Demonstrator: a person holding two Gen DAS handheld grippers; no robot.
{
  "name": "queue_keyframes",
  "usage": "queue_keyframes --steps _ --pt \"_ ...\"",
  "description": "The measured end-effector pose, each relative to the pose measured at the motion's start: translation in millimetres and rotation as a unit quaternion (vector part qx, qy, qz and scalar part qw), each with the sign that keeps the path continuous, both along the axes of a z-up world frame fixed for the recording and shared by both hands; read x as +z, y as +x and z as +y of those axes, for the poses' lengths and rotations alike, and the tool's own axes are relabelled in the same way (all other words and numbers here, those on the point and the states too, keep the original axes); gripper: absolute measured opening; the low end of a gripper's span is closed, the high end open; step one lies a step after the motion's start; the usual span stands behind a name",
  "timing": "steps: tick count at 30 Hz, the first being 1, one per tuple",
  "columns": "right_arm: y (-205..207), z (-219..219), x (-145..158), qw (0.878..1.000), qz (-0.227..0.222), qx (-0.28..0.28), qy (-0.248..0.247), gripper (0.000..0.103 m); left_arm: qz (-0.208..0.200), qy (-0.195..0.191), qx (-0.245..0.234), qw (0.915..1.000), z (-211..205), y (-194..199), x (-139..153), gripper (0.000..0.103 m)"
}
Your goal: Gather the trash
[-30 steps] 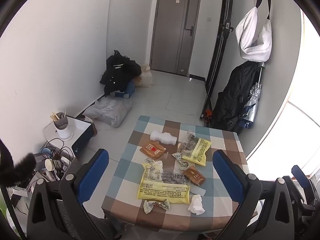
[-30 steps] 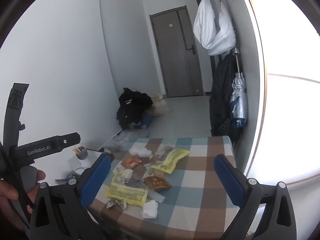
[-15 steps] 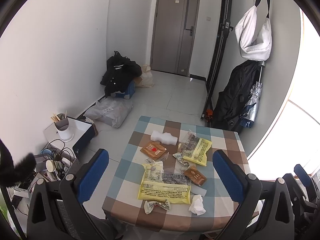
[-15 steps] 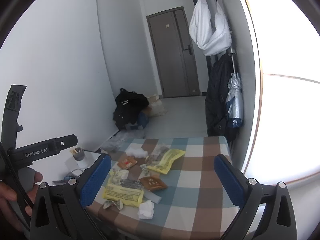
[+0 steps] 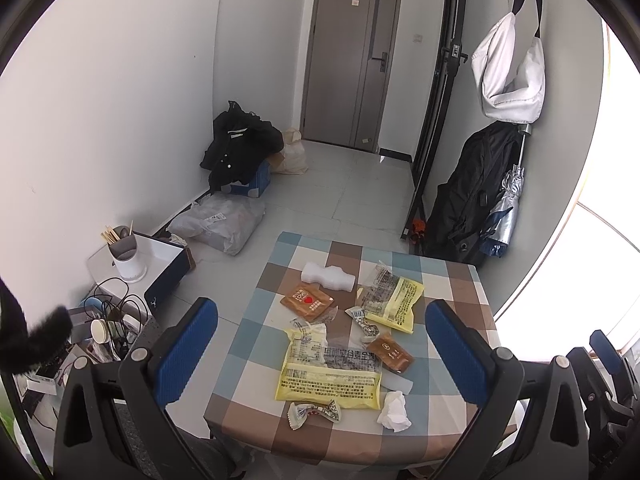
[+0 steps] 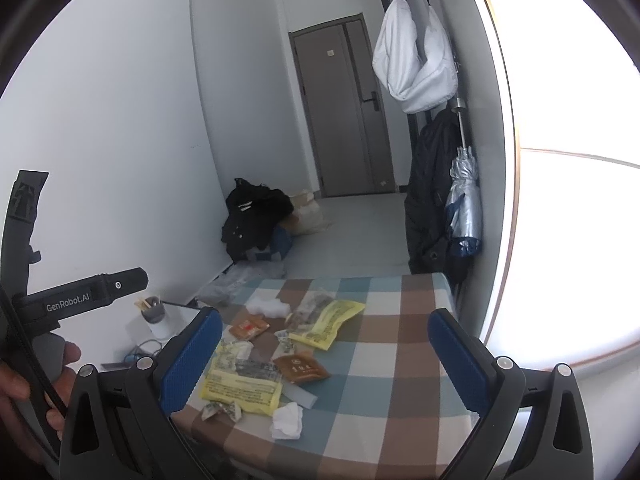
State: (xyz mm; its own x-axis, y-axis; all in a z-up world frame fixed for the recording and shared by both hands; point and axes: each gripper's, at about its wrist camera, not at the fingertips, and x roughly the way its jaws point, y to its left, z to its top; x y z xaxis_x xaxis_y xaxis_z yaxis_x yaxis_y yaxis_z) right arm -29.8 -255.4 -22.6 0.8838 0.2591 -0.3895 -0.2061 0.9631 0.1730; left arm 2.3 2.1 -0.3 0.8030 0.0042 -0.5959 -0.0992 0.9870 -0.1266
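Both hand-held grippers hang above the near edge of the checked surface (image 5: pixel 256 344), the left hand-held gripper (image 5: pixel 320 356) and the right hand-held gripper (image 6: pixel 324 356) spread wide and empty. The trash lies mid-surface: a large yellow bag (image 5: pixel 332 376) with its long axis across the view, a brown sachet (image 5: pixel 390 354), a crumpled tissue (image 5: pixel 394 410). A hand (image 6: pixel 24 396) grips the left handle, marked "GenRobot.AI".

A small table (image 5: pixel 256 328) with a blue, brown and white checked cloth carries the litter. A large yellow packet (image 5: pixel 328 376) lies near the front edge. Just in front of it sits a twisted wrapper (image 5: pixel 314 414), and to its right a crumpled tissue (image 5: pixel 394 410). A brown sachet (image 5: pixel 390 353) touches its far right corner. Beyond it lie an orange sachet (image 5: pixel 307 301), a smaller yellow packet (image 5: pixel 394 304) and a white foam block (image 5: pixel 328 277).
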Motion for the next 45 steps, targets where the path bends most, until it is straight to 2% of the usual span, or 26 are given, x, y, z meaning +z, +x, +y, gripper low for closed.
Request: queue_keyframes --steps 38,45 --pt "1 2 -3 1.000 0.003 -0.003 -0.011 0.103 0.025 -0.005 -0.001 0.9997 3 7 -13 0.102" --pt "9 2 -15 1.000 0.026 0.002 -0.007 0.103 0.060 -0.009 -0.016 0.9981 8 17 -31 0.102"
